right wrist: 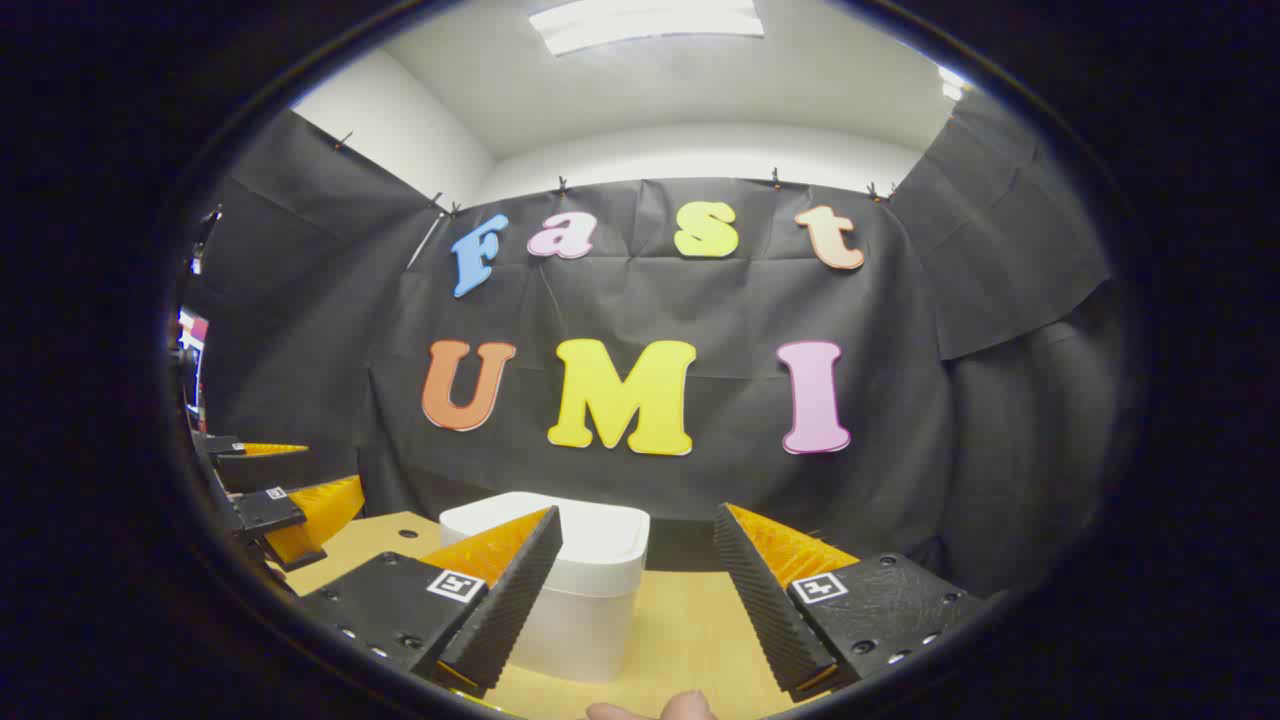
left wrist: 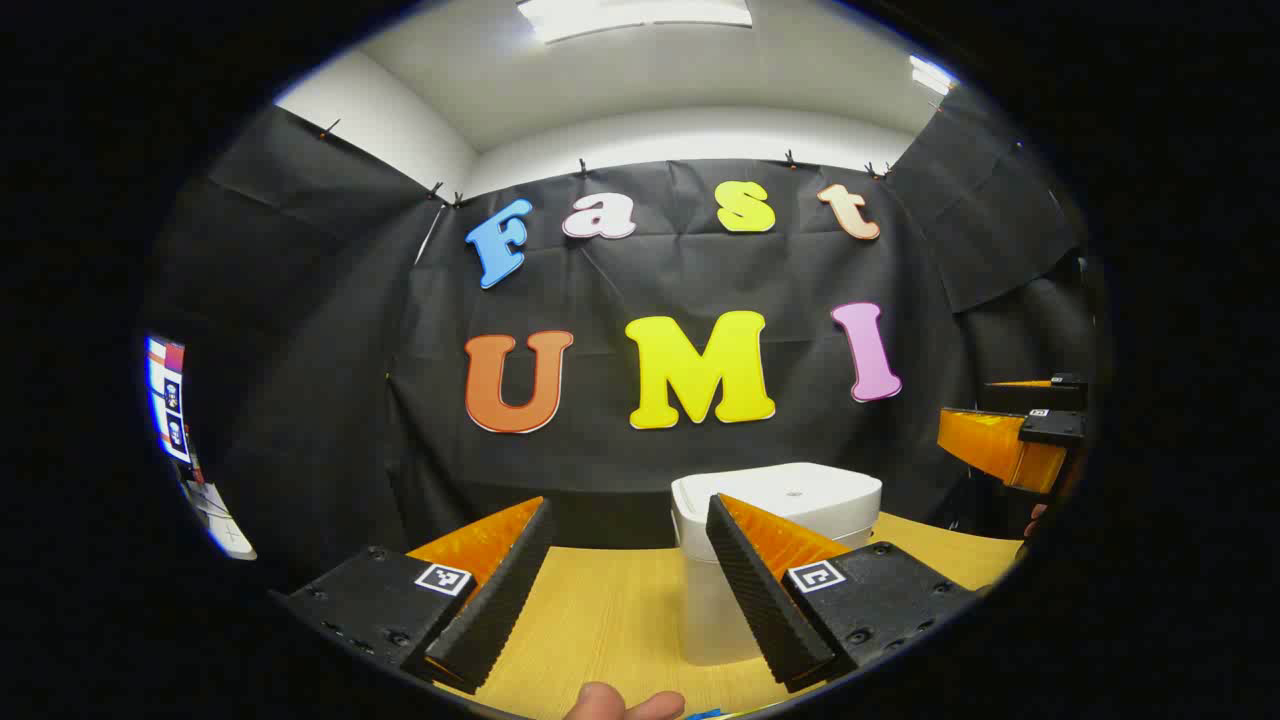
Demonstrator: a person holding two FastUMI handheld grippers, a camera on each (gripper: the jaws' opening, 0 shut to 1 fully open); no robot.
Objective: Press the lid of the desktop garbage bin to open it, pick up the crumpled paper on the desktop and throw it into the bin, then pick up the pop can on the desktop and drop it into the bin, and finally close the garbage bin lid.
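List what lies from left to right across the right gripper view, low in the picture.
Left gripper at the left edge → right gripper's own left finger → white garbage bin → right gripper's own right finger.

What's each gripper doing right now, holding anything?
Left gripper: open, holding nothing, raised in front of the white bin, whose lid is closed.
Right gripper: open, holding nothing, also short of the bin.

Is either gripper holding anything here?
No. The left gripper and right gripper are both open and empty, above the closed white plastic bin.
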